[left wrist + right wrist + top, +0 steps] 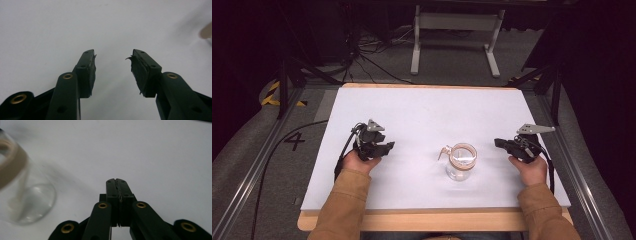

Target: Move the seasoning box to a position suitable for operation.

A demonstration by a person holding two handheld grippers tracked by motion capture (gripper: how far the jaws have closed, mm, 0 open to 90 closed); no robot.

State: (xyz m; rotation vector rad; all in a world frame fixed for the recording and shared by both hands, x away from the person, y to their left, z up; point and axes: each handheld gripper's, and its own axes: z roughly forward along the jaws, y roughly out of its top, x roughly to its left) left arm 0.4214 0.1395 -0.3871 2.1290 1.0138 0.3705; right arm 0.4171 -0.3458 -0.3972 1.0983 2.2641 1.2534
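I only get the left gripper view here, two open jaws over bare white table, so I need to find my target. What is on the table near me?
Observer: A clear glass jar stands upright on the white table, between the two grippers.
Operator: Is the other gripper on it?
Observer: No. The right gripper sits apart from the jar, on its other side.
Operator: Are its jaws open like mine?
Observer: No. In the right gripper view its jaws are pressed together with nothing between them.
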